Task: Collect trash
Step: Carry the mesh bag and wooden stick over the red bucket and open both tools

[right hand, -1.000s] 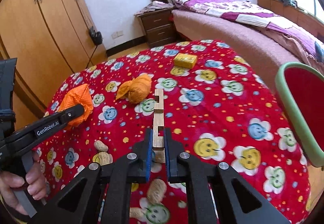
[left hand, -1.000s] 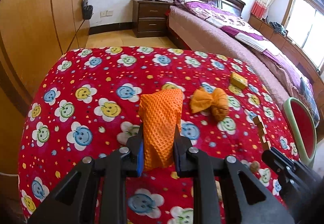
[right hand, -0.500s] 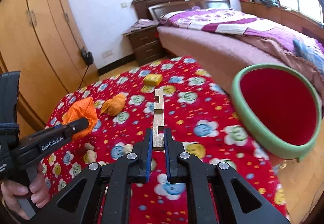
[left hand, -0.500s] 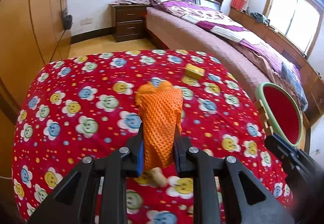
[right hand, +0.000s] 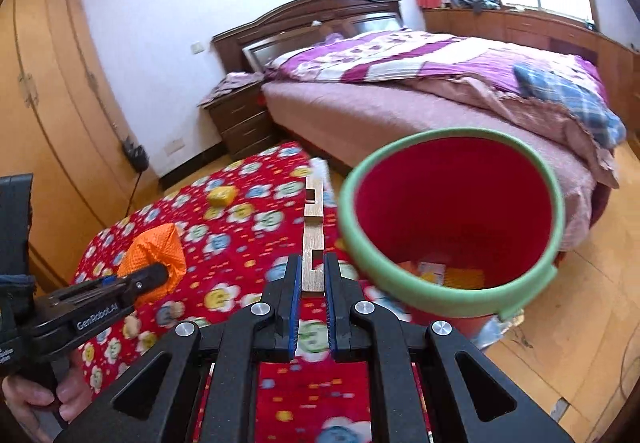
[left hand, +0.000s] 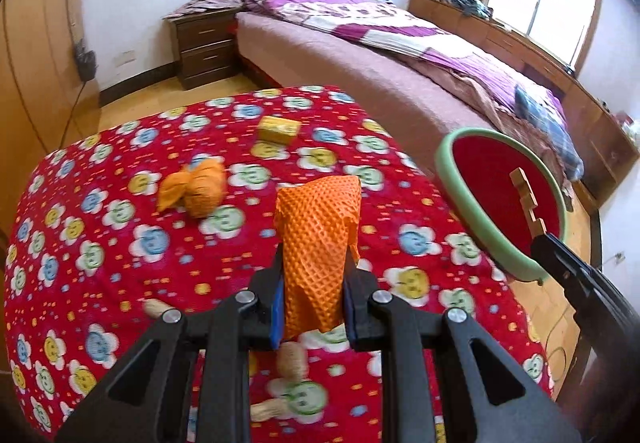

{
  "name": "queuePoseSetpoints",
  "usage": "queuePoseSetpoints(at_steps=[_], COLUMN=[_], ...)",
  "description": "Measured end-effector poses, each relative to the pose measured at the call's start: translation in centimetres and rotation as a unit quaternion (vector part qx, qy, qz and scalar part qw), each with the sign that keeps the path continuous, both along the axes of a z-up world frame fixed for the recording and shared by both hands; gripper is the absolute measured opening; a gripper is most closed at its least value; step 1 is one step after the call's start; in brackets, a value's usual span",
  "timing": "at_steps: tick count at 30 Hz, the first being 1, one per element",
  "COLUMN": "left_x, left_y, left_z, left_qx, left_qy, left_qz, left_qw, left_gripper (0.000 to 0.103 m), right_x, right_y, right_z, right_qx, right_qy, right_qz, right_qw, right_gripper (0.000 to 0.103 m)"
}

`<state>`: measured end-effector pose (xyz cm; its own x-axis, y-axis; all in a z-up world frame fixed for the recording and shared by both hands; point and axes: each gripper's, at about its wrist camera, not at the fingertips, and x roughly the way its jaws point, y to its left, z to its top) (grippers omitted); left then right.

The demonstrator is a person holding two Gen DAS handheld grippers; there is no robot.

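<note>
1. The left gripper (left hand: 312,307) is clamped on an orange mesh wrapper (left hand: 316,243), its blue pads pressing both sides; the wrapper stands upright between the jaws, above the red flowered tablecloth (left hand: 100,243).
2. The right gripper (right hand: 311,283) is closed tight on a notched wooden strip (right hand: 313,239); the strip points forward, just left of the green rim of the red bin (right hand: 452,299).
3. The bin stands on the floor beside the table, paper scraps visible at its bottom.
4. On the cloth lie an orange knotted bundle (left hand: 196,189), a yellow block (left hand: 278,129) and several peanuts (left hand: 292,361).
5. A hand (right hand: 36,399) grips the left gripper's handle.
</note>
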<state>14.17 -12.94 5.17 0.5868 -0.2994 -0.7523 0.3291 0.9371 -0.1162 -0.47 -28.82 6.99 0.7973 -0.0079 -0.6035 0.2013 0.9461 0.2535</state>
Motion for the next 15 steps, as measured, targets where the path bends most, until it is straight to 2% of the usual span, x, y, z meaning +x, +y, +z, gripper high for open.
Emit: queuePoseSetpoints(at_steps=[7, 15], left_x=[0.2, 0.4], left_y=[-4.5, -9.0], left_z=[-0.2, -0.3], left_qx=[0.007, -0.005], left_qy=[0.004, 0.002], left_qz=[-0.047, -0.096], left_qw=[0.9989, 0.9954], left_gripper=[0.022, 0.022], right_x=[-0.9, -1.5], right_y=[-4.0, -8.7], right_z=[-0.7, -2.0], right_qx=[0.006, 0.023], right_qy=[-0.002, 0.005], right_qz=[-0.055, -0.095], right_qw=[0.998, 0.995], right_gripper=[0.01, 0.01])
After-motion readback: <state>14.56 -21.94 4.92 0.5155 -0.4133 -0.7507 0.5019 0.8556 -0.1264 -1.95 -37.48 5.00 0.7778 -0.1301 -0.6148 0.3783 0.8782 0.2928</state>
